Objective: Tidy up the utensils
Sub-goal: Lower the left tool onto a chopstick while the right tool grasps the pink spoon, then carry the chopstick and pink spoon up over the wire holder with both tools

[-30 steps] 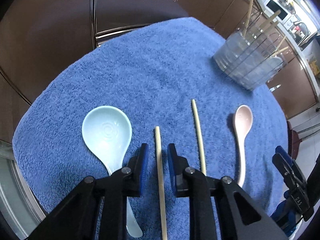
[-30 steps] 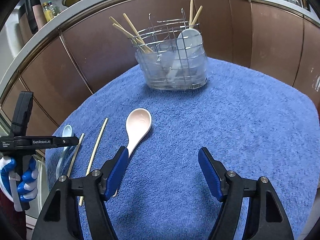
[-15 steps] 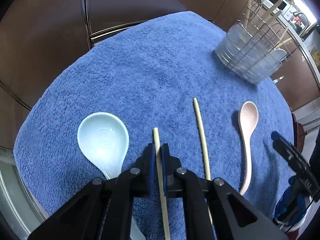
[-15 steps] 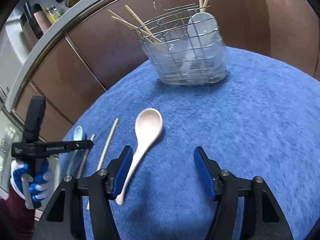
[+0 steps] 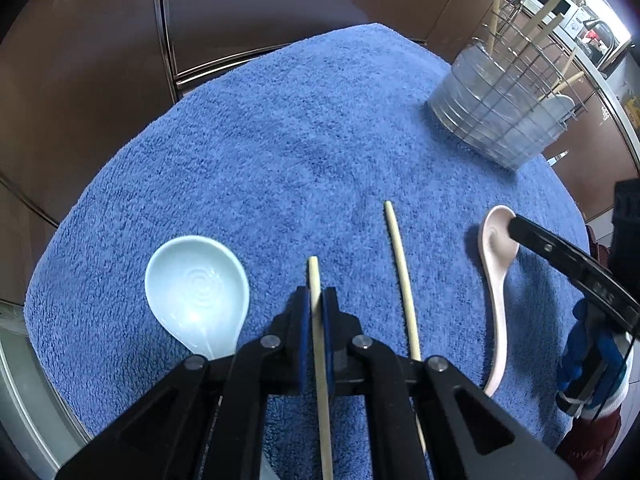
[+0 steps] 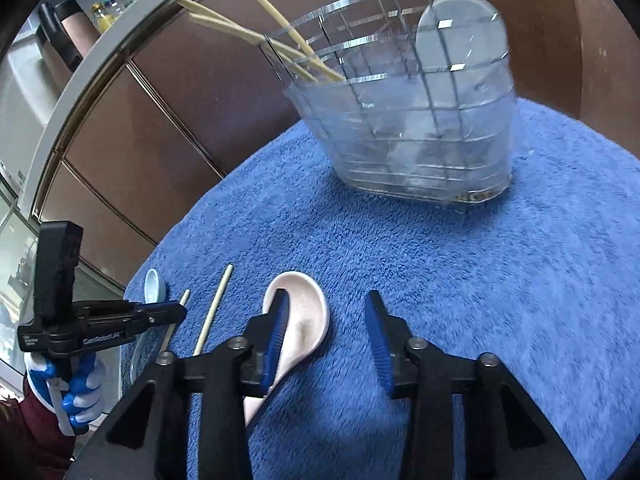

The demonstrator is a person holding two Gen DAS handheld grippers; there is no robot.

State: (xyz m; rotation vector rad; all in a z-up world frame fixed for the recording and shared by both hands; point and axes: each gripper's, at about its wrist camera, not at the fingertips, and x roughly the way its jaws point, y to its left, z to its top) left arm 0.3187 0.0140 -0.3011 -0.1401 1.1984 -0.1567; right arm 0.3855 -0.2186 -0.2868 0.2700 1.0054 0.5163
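Left wrist view: my left gripper (image 5: 316, 312) had its blue fingers (image 5: 305, 320) pressed together on a pale chopstick (image 5: 320, 344), which lay along the gap between them with its tip poking out just ahead. The chopstick rested on the blue towel (image 5: 280, 160) covering the table. To its left lay a light blue spoon (image 5: 196, 296), bowl up, its handle hidden under my gripper. To its right lay a second chopstick (image 5: 400, 276), roughly parallel and apart from the first. Farther right lay a pink spoon (image 5: 496, 280), with the tip of my other gripper reaching over its bowl. The wire utensil basket (image 5: 504, 116) stood at the far right of the towel, holding upright chopsticks.

Right wrist view: my right gripper (image 6: 328, 340) was closing, its fingers (image 6: 276, 336) not yet gripping anything. The left finger sat over the left edge of the pink spoon's (image 6: 308, 320) bowl, the right finger well apart from it over bare towel (image 6: 480, 280). The second chopstick (image 6: 214, 308) lay just left of that spoon. Farther left, my left gripper (image 6: 176, 312) was down on the first chopstick (image 6: 178, 312), held in a blue-and-white gloved hand (image 6: 76, 392), with the light blue spoon (image 6: 154, 286) behind it. The basket (image 6: 412, 120) stood ahead near the towel's far edge, holding chopsticks and a pale spoon.
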